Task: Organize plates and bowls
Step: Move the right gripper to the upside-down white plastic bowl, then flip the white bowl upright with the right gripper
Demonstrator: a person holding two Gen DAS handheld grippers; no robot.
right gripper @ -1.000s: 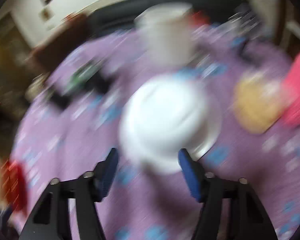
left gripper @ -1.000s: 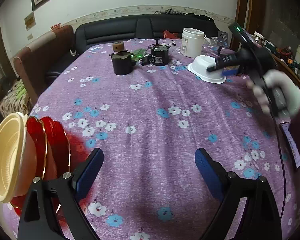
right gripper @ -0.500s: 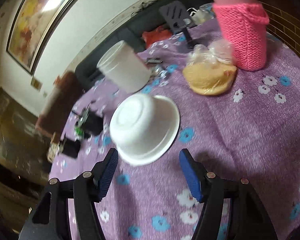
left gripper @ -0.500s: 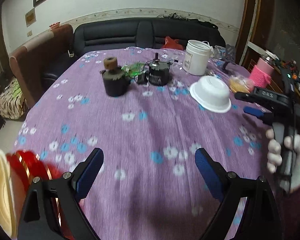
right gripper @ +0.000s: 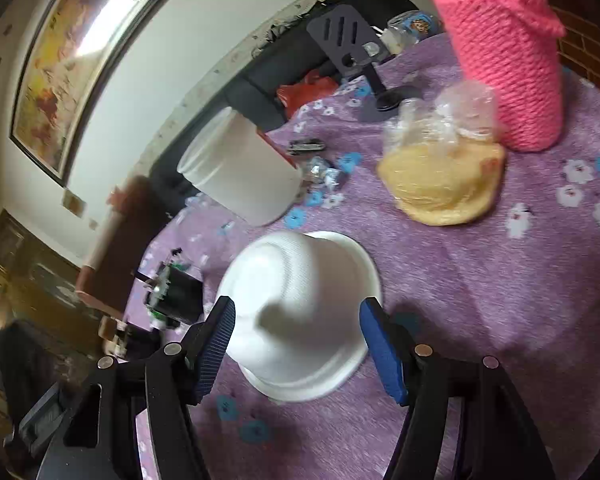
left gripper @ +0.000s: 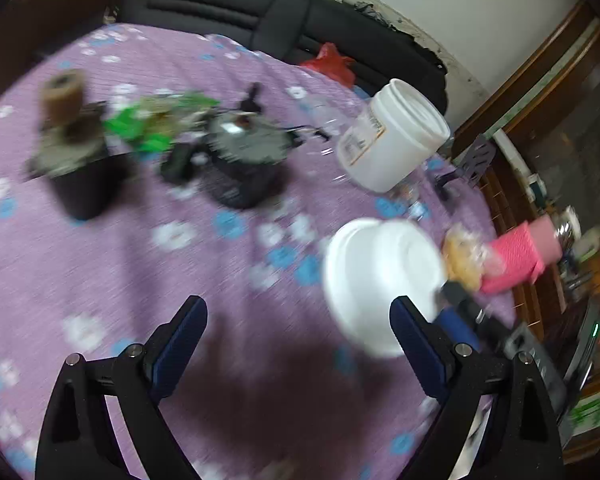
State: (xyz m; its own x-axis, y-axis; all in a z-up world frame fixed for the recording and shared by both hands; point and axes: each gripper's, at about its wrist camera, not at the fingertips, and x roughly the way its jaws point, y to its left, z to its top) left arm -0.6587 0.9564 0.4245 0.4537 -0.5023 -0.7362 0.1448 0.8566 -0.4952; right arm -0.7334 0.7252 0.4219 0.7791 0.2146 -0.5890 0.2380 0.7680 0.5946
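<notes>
A white bowl [left gripper: 380,280] [right gripper: 300,320] lies upside down on the purple flowered tablecloth [left gripper: 140,280]. My right gripper [right gripper: 300,332] reaches over it, one blue pad on each side of the bowl near its rim. The jaws stand apart and I see no pad pressing on it. In the left wrist view, blurred by motion, my left gripper [left gripper: 298,328] is open with only cloth between its fingers. The bowl sits just beyond its right finger. One blue finger [left gripper: 458,324] of the right gripper shows at the bowl's right edge.
Behind the bowl a white jar [right gripper: 240,172] stands. To its right are a bag of yellow food [right gripper: 440,176] and a cup in a pink knitted sleeve [right gripper: 508,68]. Two dark pots [left gripper: 80,160] [left gripper: 244,164] stand left of the jar. A black sofa lines the table's far side.
The left view has swung right and rolled; the red plates and cream bowl have left it. My right gripper has come closer, so the white bowl now lies between its fingers.
</notes>
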